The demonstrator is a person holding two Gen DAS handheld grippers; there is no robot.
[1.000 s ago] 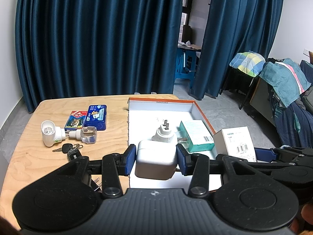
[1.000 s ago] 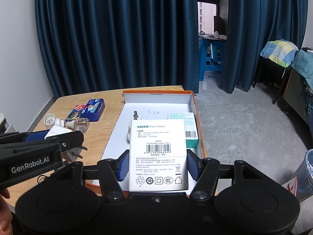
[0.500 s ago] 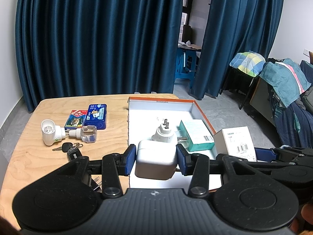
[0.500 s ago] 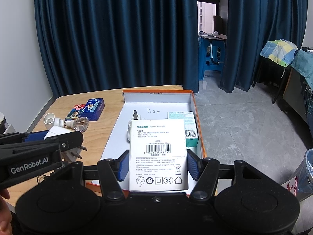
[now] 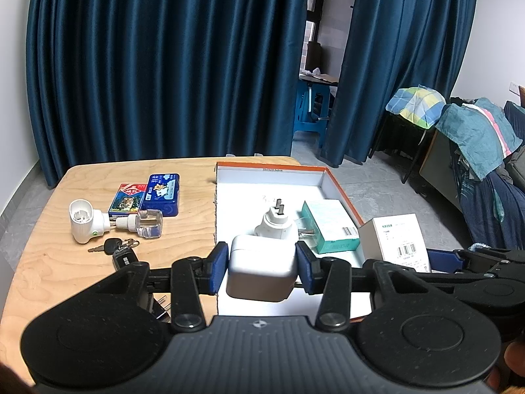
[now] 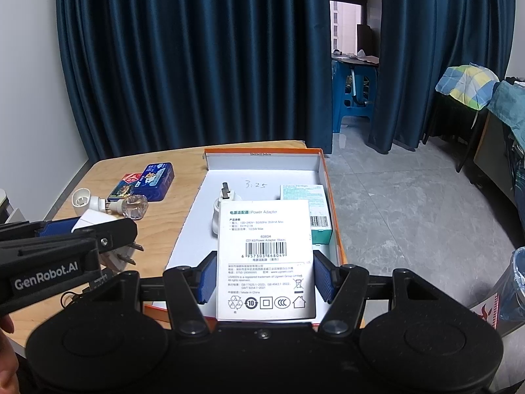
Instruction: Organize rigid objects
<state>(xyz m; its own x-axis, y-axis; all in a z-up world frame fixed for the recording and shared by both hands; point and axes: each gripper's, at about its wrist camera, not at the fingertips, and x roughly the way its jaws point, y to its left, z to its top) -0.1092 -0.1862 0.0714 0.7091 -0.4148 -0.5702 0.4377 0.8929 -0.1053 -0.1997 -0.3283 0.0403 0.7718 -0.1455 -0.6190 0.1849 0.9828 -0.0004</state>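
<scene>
My left gripper (image 5: 261,269) is shut on a white power adapter (image 5: 261,267), held above the near left part of the orange-rimmed white box (image 5: 344,193). My right gripper (image 6: 265,277) is shut on a white power adapter carton (image 6: 265,256), held above the same box (image 6: 329,177); the carton also shows in the left wrist view (image 5: 397,241). Inside the box lie a white plug (image 5: 277,226) and a teal carton (image 5: 329,225).
On the wooden table (image 5: 59,262) left of the box: a white plug-in vaporizer with a clear bottle (image 5: 115,225), a blue tin (image 5: 162,190), a card pack (image 5: 128,198), keys with a fob (image 5: 115,249). Dark blue curtains stand behind; chairs with clothes are at right.
</scene>
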